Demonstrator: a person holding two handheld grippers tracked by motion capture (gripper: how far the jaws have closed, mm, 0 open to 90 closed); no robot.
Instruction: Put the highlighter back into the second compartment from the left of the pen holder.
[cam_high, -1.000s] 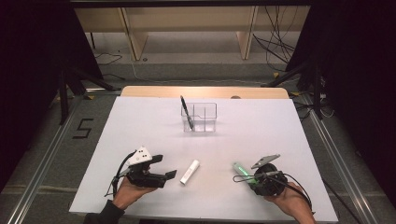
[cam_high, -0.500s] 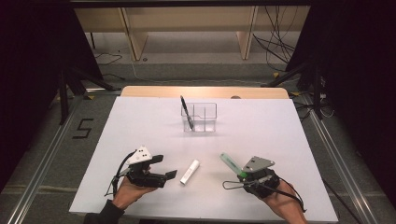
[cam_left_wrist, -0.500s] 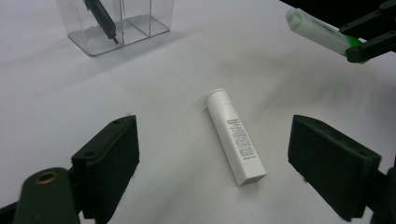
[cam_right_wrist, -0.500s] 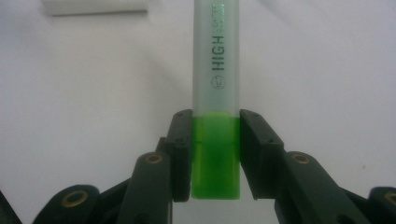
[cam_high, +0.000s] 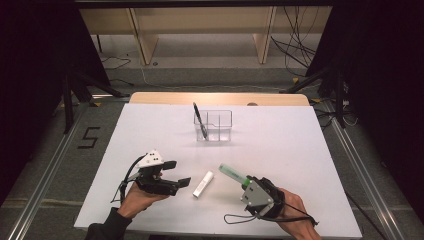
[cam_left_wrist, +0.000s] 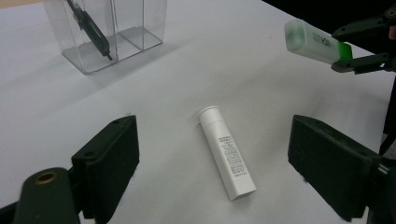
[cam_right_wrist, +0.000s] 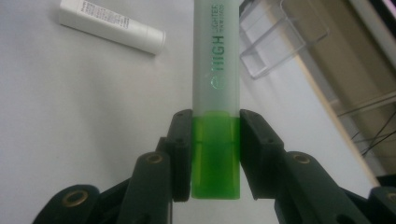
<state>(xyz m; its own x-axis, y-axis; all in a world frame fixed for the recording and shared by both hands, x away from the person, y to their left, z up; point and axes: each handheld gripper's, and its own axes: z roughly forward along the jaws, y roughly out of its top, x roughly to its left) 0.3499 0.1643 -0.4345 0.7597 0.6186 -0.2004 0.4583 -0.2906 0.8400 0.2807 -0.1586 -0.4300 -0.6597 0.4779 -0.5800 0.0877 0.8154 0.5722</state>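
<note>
The white rectangular worktop (cam_high: 280, 150) carries, toward its far edge, a clear plastic two-compartment holder (cam_high: 213, 125) with a black pen (cam_high: 200, 121) leaning in its left compartment. Near the front lies a white cylindrical tube with printed text (cam_high: 203, 184), between the two hands and apart from both. The left tool (cam_high: 181, 173) hovers beside this tube with its jaws wide open and nothing between them. The right tool (cam_right_wrist: 215, 154) is clamped on the green end of a translucent green highlighter (cam_right_wrist: 216, 93), which is held above the worktop and points up toward the holder. Risks, as judged: the hold sits at the very end of the long barrel, so the highlighter may pivot or slip during transport; a tilted tip could strike the holder's rim, tip the light container, or foul the leaning pen.
</note>
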